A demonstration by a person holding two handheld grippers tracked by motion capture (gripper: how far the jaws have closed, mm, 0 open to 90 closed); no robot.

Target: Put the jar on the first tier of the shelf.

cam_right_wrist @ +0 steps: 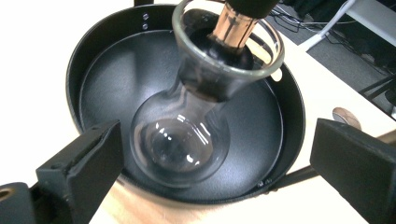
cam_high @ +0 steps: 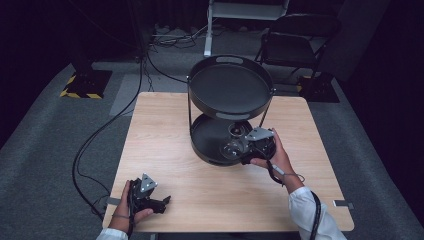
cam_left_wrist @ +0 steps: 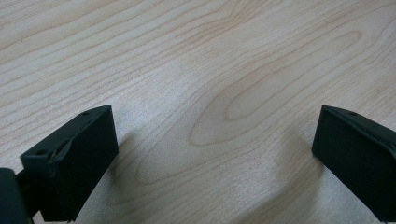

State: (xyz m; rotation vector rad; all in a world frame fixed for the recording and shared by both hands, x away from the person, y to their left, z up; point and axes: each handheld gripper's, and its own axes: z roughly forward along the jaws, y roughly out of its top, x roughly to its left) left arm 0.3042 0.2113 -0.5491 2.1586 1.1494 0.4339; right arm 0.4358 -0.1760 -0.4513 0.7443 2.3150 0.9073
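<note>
Below the left gripper (cam_left_wrist: pixel 212 158), jaws apart, lies bare table (cam_left_wrist: pixel 196 60). Between the right gripper's (cam_right_wrist: pixel 217 168) wide-open jaws, untouched, a glass flask (cam_right_wrist: pixel 184 140) stands in the lower tray (cam_right_wrist: pixel 93 79); closing crookedly could likely tip it.

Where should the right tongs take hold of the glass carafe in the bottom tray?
Probably the narrow waist of the glass carafe, between round bulb and flared mouth: it fits between the jaws, and the flare above should stop slipping. Bring the open right tongs in from the table's near side, under the upper tray.
</note>
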